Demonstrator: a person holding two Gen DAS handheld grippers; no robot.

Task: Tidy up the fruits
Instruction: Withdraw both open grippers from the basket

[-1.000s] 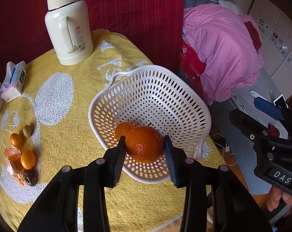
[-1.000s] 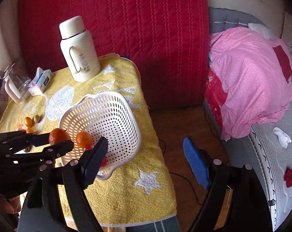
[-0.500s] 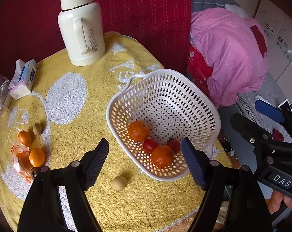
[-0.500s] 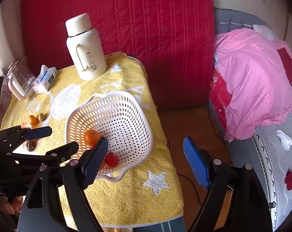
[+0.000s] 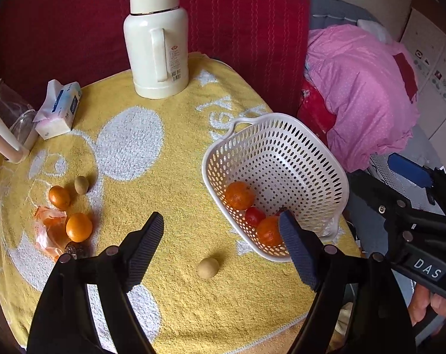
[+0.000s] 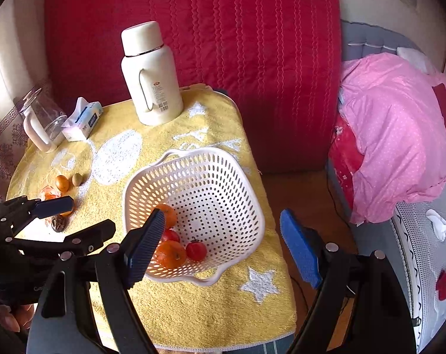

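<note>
A white perforated basket (image 5: 282, 135) stands on the yellow towel's right side. In it lie two oranges (image 5: 239, 195) (image 5: 268, 230) and small red fruits (image 5: 254, 216). My left gripper (image 5: 221, 221) hovers before the basket's near-left rim; its jaws are opening with nothing between them. A small tan fruit (image 5: 208, 268) lies loose on the towel under it. At the left sit two small oranges (image 5: 78, 226) (image 5: 59, 196) and a kiwi (image 5: 81, 185). My right gripper (image 6: 223, 218) stands open and empty over the basket (image 6: 193, 153).
A cream thermos (image 5: 156, 38), a tissue pack (image 5: 60, 109) and a glass jug (image 5: 7, 129) stand at the towel's far side. An orange wrapper (image 5: 48, 227) lies by the left fruits. Pink bedding (image 5: 364, 94) lies beyond the table's right edge.
The left gripper opened and let go of the large orange, which now lies in the basket. Both grippers drew back from the basket, and the tan fruit came into view.
</note>
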